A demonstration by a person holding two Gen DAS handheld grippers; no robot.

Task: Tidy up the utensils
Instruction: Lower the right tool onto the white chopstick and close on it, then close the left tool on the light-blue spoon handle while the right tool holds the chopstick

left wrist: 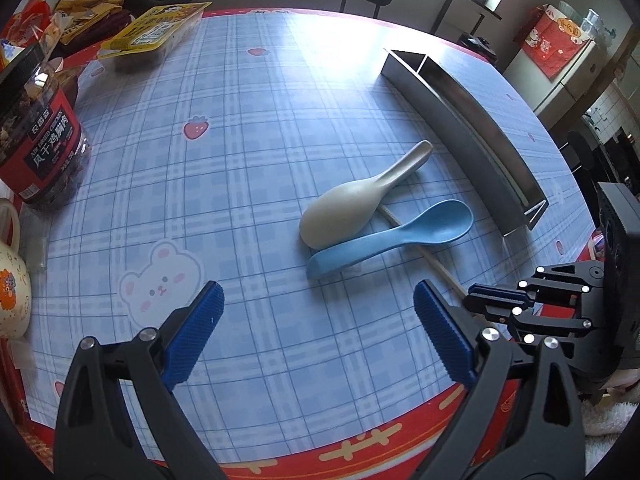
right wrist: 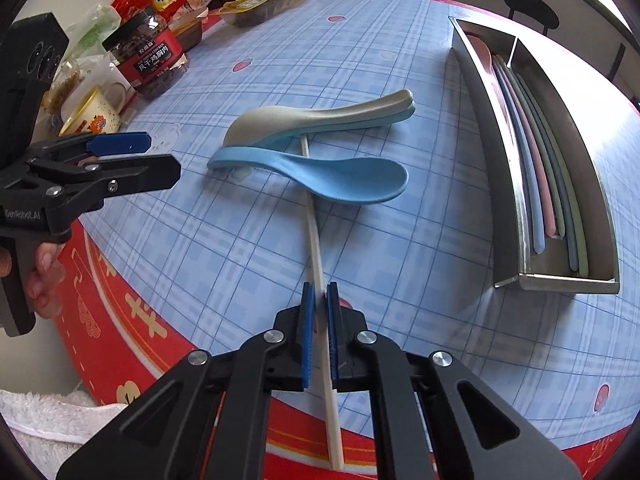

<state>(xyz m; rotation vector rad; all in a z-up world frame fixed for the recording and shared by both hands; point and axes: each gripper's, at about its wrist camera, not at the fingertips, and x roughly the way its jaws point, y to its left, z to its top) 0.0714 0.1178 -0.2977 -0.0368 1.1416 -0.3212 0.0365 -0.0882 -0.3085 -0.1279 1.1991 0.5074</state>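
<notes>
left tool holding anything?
No. In the left wrist view the left tool stands wide open over bare tablecloth, short of the blue spoon.

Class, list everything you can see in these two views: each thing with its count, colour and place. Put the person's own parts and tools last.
Spoons: two showing, cream and blue, mid-table, over the chopstick.
Chopstick: one, cream, clamped near its end.
Metal tray: one, silver, right side, holding coloured chopsticks.
Jar: one, red label, left.
Mug: one, cream, beside jar.
Snack packs: several, far left.
Left gripper: open, empty.
Right gripper: shut on chopstick.
Hand: one.
</notes>
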